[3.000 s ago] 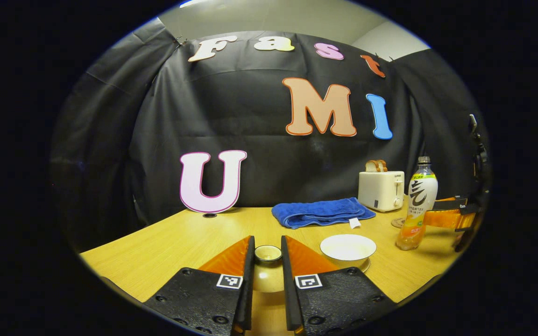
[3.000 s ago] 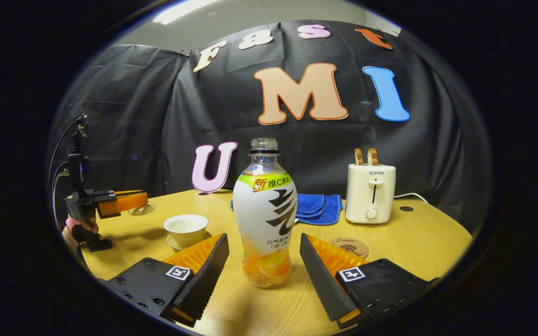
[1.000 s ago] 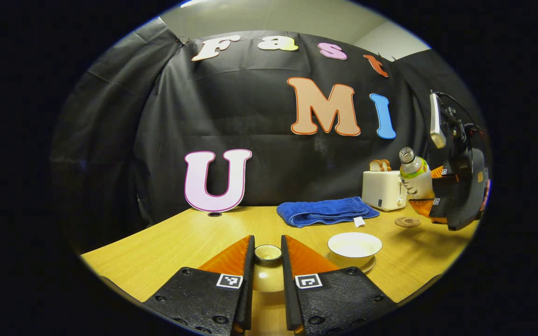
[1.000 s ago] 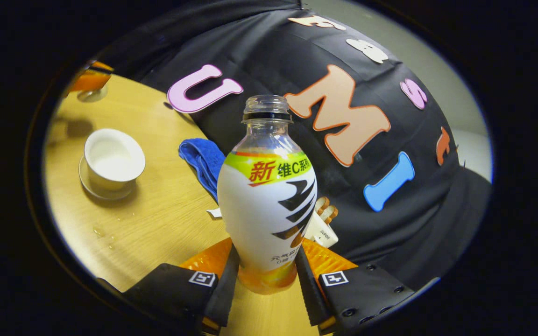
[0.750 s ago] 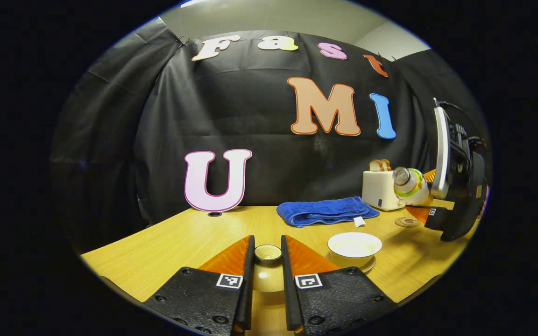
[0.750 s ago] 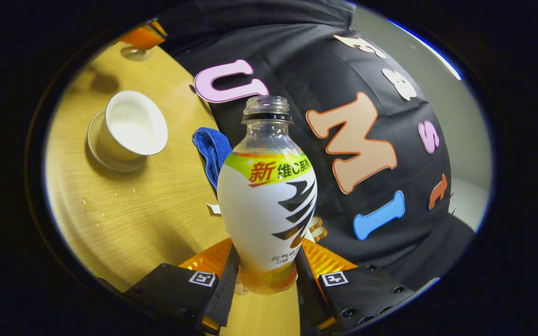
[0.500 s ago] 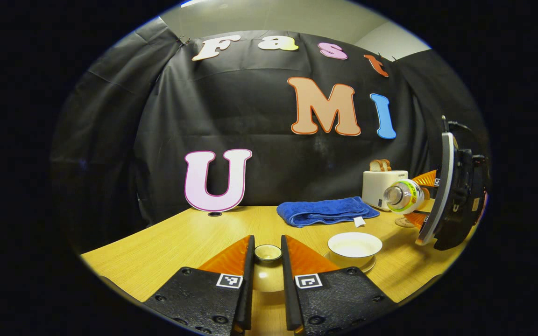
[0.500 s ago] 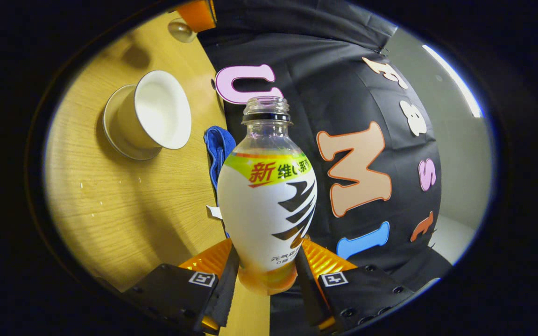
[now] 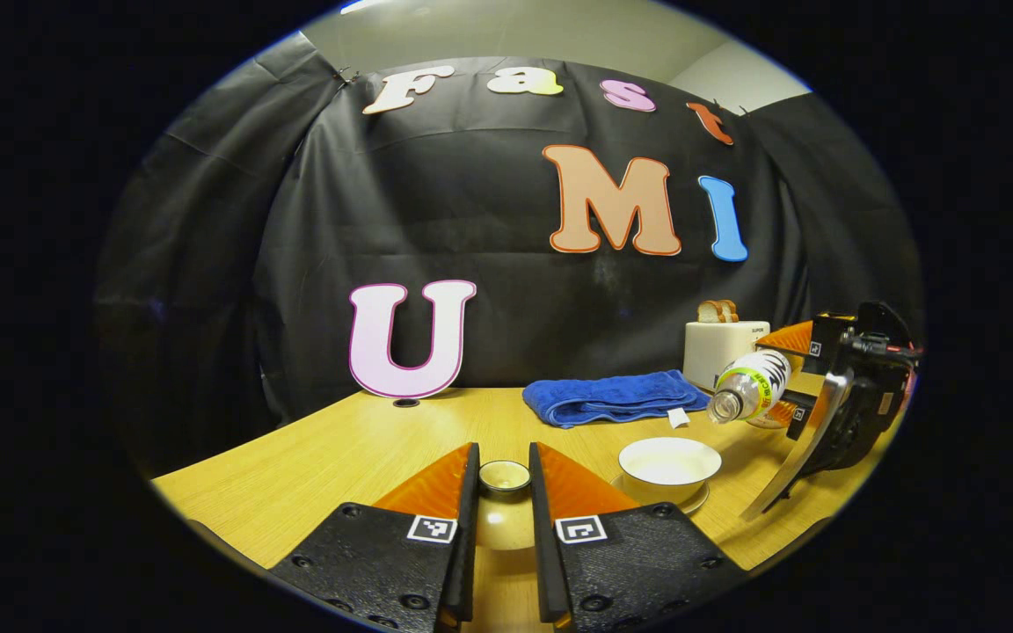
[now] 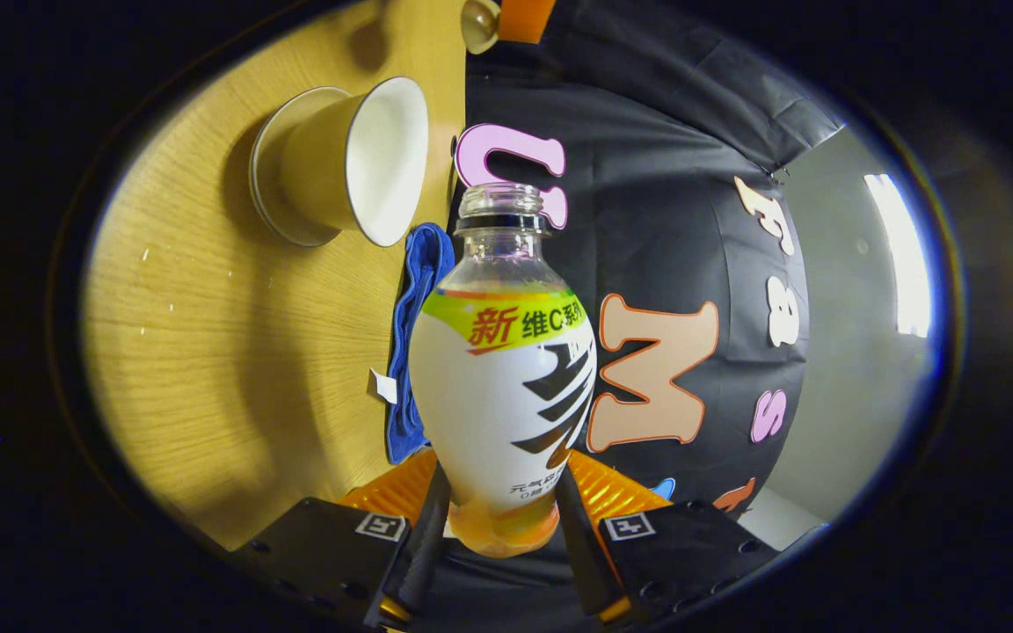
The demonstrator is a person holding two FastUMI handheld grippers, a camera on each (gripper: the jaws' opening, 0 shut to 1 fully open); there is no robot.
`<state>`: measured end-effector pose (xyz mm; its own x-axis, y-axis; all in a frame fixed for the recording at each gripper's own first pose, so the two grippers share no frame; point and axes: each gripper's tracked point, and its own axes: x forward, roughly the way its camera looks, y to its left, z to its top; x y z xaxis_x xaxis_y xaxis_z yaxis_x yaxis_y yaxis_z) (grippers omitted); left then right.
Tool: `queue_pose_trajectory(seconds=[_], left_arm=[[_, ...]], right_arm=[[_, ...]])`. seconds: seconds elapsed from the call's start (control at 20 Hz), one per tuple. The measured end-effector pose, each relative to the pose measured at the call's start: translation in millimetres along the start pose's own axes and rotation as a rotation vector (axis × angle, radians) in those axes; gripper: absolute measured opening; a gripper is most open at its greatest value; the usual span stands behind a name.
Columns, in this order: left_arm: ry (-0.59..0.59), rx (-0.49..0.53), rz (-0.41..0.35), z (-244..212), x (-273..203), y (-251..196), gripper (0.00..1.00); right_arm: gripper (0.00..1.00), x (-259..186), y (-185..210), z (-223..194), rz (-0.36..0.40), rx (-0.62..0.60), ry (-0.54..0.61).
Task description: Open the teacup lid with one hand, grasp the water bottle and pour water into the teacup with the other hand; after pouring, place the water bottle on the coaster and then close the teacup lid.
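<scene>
Plastic water bottle (image 10: 503, 369) sitting clamped low between right gripper (image 10: 499, 527) fingers, uncapped, tipping near horizontal, mouth aiming toward teacup (image 9: 669, 462) just beyond. Left gripper (image 9: 503, 514) fingers pinching teacup lid (image 9: 505, 477) by knob, holding it beside open teacup. Lid-off and bottle grasp looking done; pour beginning, no stream showing. Remaining: bottle onto coaster, lid back on.

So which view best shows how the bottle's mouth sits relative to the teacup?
The left gripper view: the tipped water bottle has its mouth above and right of the open teacup. The right gripper view shows the bottle close up, with the cup off to the side.
</scene>
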<state>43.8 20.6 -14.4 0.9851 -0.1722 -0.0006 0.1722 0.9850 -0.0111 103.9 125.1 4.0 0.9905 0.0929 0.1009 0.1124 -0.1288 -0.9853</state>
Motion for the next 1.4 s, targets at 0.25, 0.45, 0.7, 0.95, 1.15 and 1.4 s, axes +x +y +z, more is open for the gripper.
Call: queue_pose_trajectory(seconds=[0.25, 0.45, 0.7, 0.95, 1.15, 1.4], left_arm=[[0.0, 0.0, -0.001, 0.7, -0.3, -0.1, 0.26], [0.001, 0.0, -0.001, 0.0, 0.3, -0.1, 0.26], [0.0, 0.0, -0.001, 0.8, -0.2, 0.3, 0.26], [0.0, -0.001, 0.0, -0.3, -0.1, 0.2, 0.26], [0.001, -0.001, -0.001, 0.0, -0.1, 0.4, 0.26], [0.0, 0.0, -0.001, 0.4, -0.6, 0.3, 0.26]], right_arm=[[0.65, 2.8, -13.9, 7.0, -0.055, -0.127, -0.042], [0.65, 4.8, -19.0, 6.0, -0.086, -0.189, -0.042], [0.66, 5.8, -22.0, 4.9, -0.108, -0.217, -0.039], [0.67, 9.2, -31.4, 8.0, -0.155, -0.265, -0.051], [0.67, 7.9, -31.9, 11.6, -0.166, -0.288, -0.07], [0.66, 8.7, -15.0, 6.0, -0.069, -0.14, -0.051]])
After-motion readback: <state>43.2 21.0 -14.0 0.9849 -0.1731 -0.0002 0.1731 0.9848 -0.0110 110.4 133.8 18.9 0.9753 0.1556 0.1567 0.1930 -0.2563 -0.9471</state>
